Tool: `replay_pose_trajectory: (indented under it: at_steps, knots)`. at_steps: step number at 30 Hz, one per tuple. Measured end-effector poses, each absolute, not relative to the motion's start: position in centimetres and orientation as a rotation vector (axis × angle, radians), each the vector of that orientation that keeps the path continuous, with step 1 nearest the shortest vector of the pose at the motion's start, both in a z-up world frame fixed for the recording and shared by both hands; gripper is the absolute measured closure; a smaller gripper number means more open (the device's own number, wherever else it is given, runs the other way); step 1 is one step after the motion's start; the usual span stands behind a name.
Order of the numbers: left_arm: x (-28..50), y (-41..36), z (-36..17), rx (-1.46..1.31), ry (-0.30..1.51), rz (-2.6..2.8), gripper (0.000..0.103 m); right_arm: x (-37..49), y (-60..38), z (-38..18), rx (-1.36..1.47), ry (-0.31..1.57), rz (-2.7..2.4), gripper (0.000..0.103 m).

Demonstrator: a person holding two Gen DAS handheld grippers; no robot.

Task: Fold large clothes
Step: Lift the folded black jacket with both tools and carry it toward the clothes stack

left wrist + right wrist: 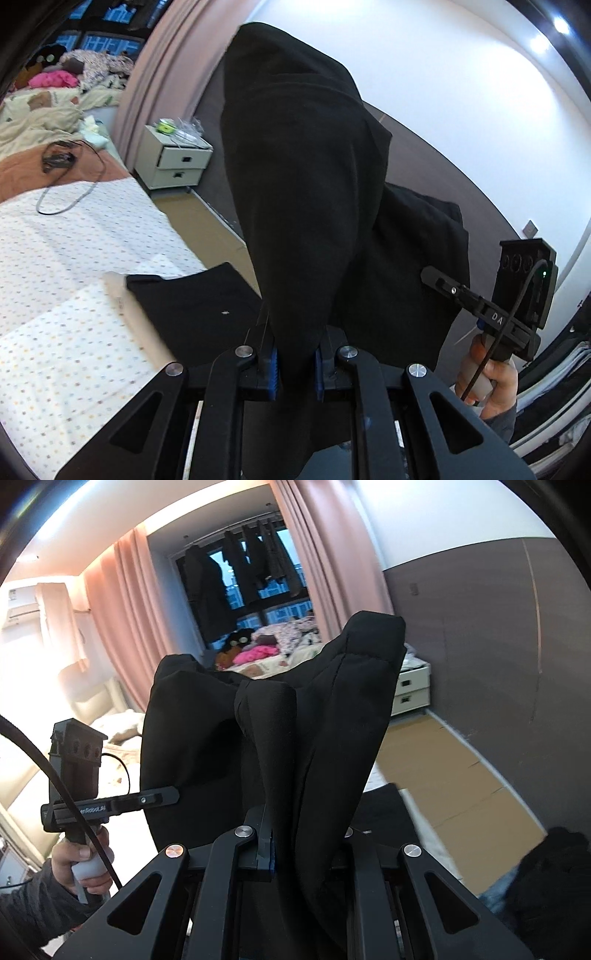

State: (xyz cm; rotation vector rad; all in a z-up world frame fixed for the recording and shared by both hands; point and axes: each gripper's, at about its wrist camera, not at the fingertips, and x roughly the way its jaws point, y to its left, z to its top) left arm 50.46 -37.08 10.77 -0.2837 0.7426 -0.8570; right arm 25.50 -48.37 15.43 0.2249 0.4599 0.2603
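Bed (66, 258) lying at left, low, with a folded black piece (192, 306) resting on it near the left gripper (295, 365). Black garment (295, 184) is being held up off the bed, its cloth being pinched between the closed jaws of both the left gripper and, just to its right, the right gripper (306, 845). Cloth is running up and away from both, bunched, so a spread apart and a lowering leftward onto the bed are likely being called for.

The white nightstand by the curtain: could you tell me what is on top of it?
On the white nightstand lie a green roll-like item and crinkled clear plastic. The held black garment hides whatever lies further right.
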Motion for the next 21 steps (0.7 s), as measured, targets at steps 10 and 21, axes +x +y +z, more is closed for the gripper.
replay_pose_trajectory:
  at_steps: [10,21]
  knots:
    - [57.0,-38.9,4.2,-0.42,0.916,-0.895,0.088,29.0,-45.0,16.0,0.181,0.586,0.185,0.094]
    - [65.7,-37.7,-8.5,-0.306,1.153,-0.757,0.085,41.6,-37.0,2.3,0.255,0.915,0.067,0.083]
